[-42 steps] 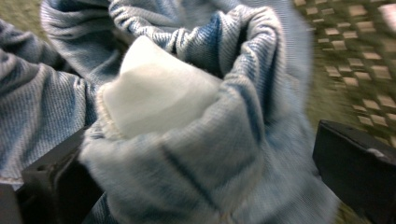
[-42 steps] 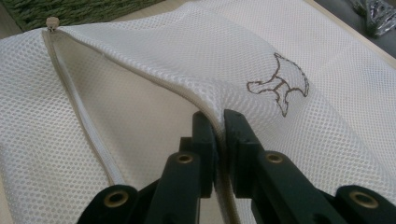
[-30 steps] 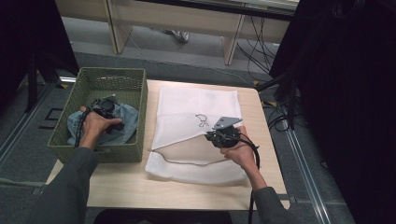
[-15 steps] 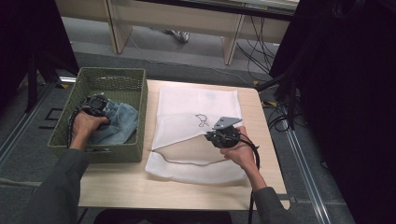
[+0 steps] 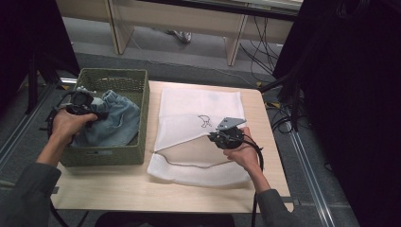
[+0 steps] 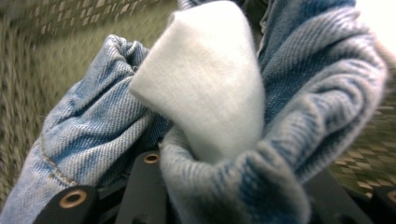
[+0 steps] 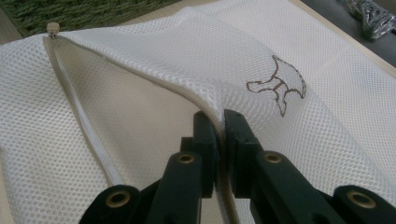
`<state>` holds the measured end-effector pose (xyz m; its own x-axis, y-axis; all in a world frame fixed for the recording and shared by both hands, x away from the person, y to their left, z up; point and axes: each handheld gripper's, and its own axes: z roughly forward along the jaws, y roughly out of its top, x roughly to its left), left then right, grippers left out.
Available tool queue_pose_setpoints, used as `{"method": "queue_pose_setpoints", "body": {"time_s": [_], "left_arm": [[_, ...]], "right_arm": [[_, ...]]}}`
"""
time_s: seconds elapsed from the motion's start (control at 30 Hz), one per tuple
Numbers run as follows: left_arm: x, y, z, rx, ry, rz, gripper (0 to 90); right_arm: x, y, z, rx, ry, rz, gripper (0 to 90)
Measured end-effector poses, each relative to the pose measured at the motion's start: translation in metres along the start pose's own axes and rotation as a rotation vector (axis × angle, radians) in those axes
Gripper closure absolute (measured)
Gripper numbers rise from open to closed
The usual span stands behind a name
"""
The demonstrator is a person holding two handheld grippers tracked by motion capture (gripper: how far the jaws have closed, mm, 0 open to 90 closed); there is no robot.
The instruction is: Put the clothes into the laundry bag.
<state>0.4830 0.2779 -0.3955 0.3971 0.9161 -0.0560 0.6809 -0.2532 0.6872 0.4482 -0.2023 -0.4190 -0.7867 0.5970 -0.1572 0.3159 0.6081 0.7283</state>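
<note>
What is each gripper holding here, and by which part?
The left gripper pinches a bunched fold of the denim garment in the basket. The right gripper clamps the zippered opening edge of the white mesh bag, lifting it.

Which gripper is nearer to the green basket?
Left. The left gripper is inside the green basket, its jaws having just closed on the denim garment. The right gripper is on the table beside the basket, clamped on the white mesh bag's zipper edge.

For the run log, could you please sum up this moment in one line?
left tongs: just closed on jeans in basket | right tongs: shut on mesh bag upper edge, mouth open
</note>
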Motion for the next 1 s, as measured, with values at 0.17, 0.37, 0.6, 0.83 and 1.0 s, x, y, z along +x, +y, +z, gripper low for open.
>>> {"method": "queue_pose_setpoints", "body": {"time_s": [0.17, 0.37, 0.6, 0.83, 1.0], "left_arm": [[-0.016, -0.002, -0.031, -0.077, -0.067, 0.046, 65.0], [-0.033, -0.004, -0.058, -0.114, -0.138, 0.085, 64.9], [-0.05, -0.003, -0.081, -0.177, -0.2, 0.099, 64.9], [-0.051, 0.001, -0.112, -0.244, -0.264, 0.089, 64.9], [-0.057, 0.009, -0.137, -0.292, -0.29, 0.109, 64.9]], "right_arm": [[-0.001, 0.0, -0.001, -0.005, 0.0, -0.003, 84.6], [-0.001, 0.001, -0.002, 0.001, -0.003, 0.014, 84.7], [-0.002, 0.001, -0.002, -0.009, -0.004, 0.001, 84.8], [-0.002, 0.001, -0.004, -0.006, -0.005, 0.011, 85.0], [-0.001, 0.001, -0.004, -0.001, 0.001, 0.021, 85.1]]}}
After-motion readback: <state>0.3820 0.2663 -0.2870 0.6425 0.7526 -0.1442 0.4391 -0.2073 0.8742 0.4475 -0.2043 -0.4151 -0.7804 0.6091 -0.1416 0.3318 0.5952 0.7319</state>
